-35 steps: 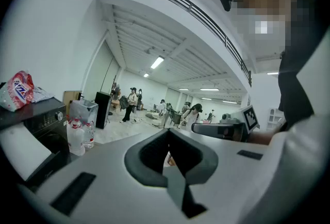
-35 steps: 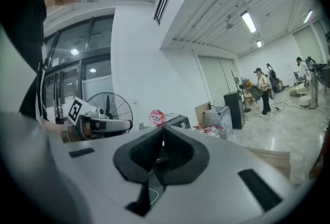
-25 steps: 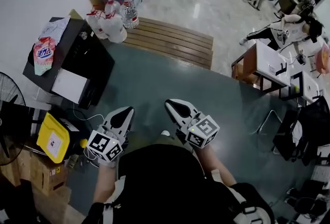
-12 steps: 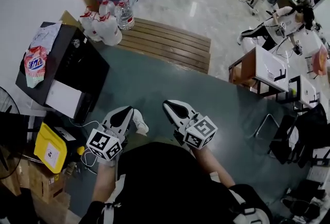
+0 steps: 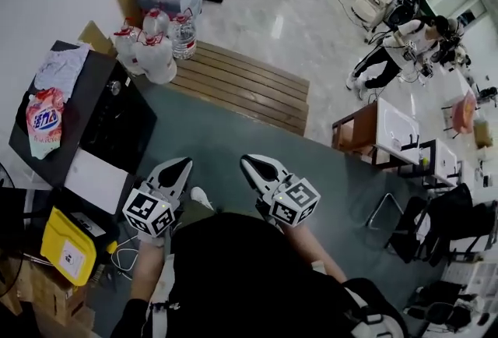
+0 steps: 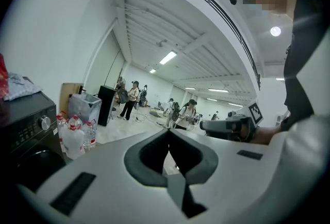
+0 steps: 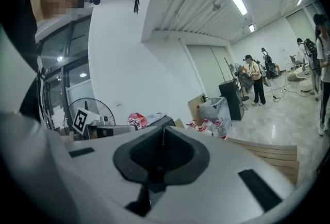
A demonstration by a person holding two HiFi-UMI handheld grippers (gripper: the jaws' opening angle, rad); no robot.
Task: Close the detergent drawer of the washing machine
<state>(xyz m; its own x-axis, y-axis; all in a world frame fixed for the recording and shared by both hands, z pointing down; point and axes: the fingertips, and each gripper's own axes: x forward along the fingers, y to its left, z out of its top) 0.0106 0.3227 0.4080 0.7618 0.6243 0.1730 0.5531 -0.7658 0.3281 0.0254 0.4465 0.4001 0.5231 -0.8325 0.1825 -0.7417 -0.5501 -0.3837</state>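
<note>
The black washing machine point(image 5: 85, 118) stands at the left of the head view, a red-and-white detergent bag point(image 5: 44, 122) lying on its top. A white rectangular part point(image 5: 97, 181) shows at its near front side; whether this is the drawer is unclear. My left gripper point(image 5: 183, 163) is shut and empty, held over the floor to the right of the machine, apart from it. My right gripper point(image 5: 247, 163) is beside it, also shut and empty. In the left gripper view the machine's front with a knob point(image 6: 46, 123) sits at the left edge, beyond the shut left gripper point(image 6: 167, 132). The right gripper point(image 7: 163, 130) points towards the bag point(image 7: 136, 121).
Large water bottles point(image 5: 152, 48) stand behind the machine, next to a wooden pallet point(image 5: 241, 91). A yellow box point(image 5: 68, 247) and cardboard lie at the lower left. Desks point(image 5: 397, 134) and chairs fill the right side. People point(image 5: 389, 48) stand far off.
Both grippers have travelled across the floor with the person. In the head view the washing machine and pallet have slid left and down. Both jaws stayed shut.
</note>
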